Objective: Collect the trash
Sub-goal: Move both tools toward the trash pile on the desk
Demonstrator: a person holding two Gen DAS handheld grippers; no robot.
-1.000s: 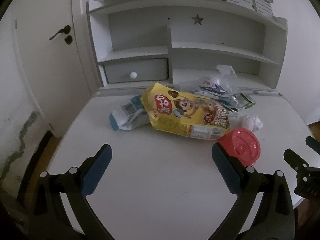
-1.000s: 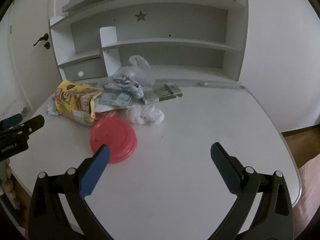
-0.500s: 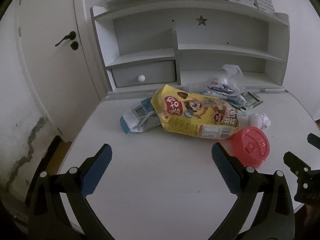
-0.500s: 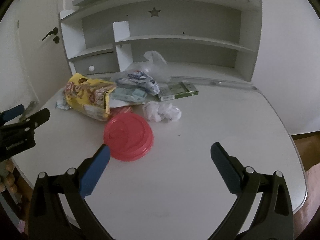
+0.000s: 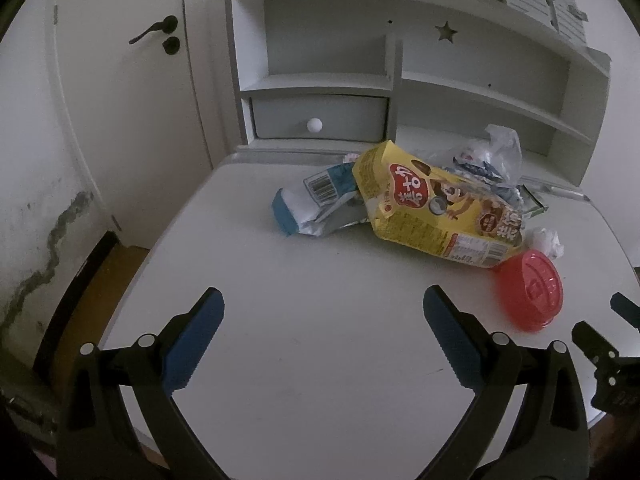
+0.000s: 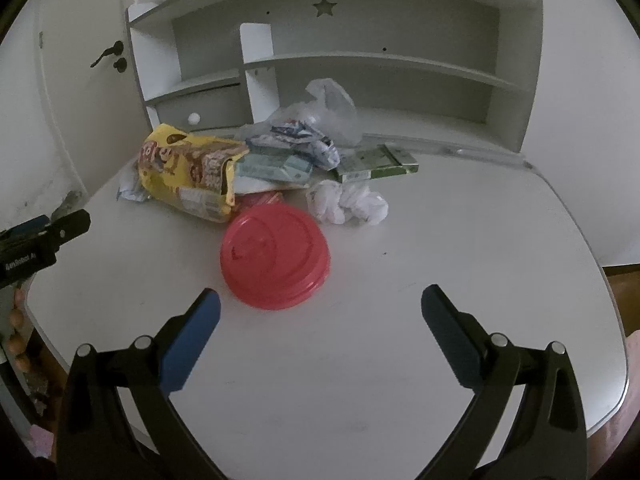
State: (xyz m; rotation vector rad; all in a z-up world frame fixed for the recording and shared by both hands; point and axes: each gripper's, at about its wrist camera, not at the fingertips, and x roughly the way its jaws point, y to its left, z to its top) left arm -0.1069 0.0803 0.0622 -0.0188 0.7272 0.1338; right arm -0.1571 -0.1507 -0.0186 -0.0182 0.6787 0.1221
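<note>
Both grippers, left gripper point(image 5: 322, 316) and right gripper point(image 6: 320, 312), hover with jaws apart, empty. The right gripper is just short of the red lid point(image 6: 275, 256), likely its first pickup; the yellow snack bag point(image 6: 192, 172) lies behind the lid.

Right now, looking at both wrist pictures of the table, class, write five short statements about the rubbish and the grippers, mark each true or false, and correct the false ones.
1. Both grippers are open and hold nothing. True: the left gripper and the right gripper are both spread wide over bare table.
2. The red lid lies nearer the right gripper than the crumpled tissue does. True.
3. The yellow snack bag stands upright. False: it lies on its side.
4. The drawer under the shelf is pulled open. False: it is shut.
5. The green box sits on a shelf. False: it lies on the table.
</note>
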